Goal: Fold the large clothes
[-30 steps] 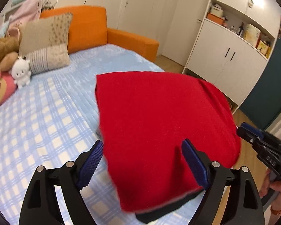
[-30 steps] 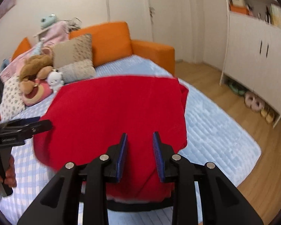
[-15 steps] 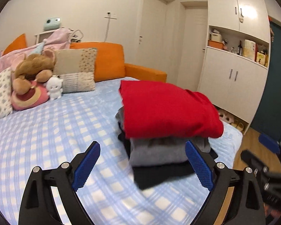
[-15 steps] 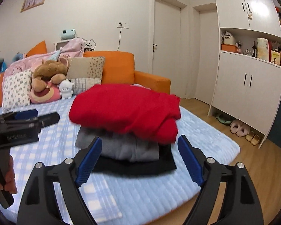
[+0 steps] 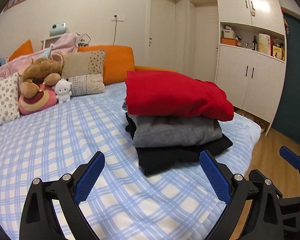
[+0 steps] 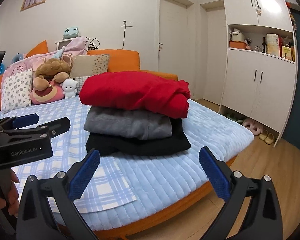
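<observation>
Black garment (image 5: 176,158) mostly covered by grey one (image 5: 176,132), grey one's top hidden under red garment (image 5: 170,94). Right gripper (image 5: 290,158) cut off at left-wrist frame edge. Shelf items (image 6: 270,42) too small to identify.

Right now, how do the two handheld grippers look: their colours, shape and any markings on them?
Both are alike. The left gripper and the right gripper have matte black angular frames with silver screws and two long fingers faced with blue, finely textured pads. In the right wrist view, the left gripper's side bears pale lettering, "GenRobot.AI". No cables or sleeves show.
</observation>
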{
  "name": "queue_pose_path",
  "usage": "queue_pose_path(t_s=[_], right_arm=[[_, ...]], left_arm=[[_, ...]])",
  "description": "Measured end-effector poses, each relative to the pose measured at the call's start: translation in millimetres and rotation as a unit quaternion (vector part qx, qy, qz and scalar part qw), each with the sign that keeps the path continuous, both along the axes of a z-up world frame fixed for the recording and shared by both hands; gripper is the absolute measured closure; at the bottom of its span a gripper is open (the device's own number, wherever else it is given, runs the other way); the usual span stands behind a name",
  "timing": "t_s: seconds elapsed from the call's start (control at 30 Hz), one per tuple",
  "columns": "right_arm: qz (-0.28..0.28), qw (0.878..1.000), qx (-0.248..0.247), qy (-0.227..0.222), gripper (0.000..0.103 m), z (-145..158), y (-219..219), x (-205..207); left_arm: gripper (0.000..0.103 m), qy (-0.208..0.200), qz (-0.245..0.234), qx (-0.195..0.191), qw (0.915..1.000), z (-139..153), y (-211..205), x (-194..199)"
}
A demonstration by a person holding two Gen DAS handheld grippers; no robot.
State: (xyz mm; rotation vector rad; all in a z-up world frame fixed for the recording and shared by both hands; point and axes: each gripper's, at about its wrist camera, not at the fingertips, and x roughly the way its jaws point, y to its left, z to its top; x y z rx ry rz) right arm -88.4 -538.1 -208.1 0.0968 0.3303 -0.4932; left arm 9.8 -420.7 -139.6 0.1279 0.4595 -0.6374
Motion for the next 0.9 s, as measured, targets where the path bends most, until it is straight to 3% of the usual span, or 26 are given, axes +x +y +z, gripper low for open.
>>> queue_pose_path(t_s=[0.2,0.67,0.9], right_arm=[[-0.014,1.000,-0.014,-0.022,0.005,-6.6,2.3,-7.6],[-0.020,0.999,-0.015,-0.024,0.005,-10.5,-6.2,-2.1],[-0.021,0.999,-0.009,-0.023,0.005,-15.0,-17.6,-3.3]], left_arm=[[0.003,-0.034,-0.003,0.024,0.9991,-6.0,-7.3,-12.1],[0.003,-0.011,0.000,0.030,0.9995,-14.1,-16.0,-4.5],[0.003,-0.029,-0.007,0.042,0.9987,-14.3,-22.7,-10.7]])
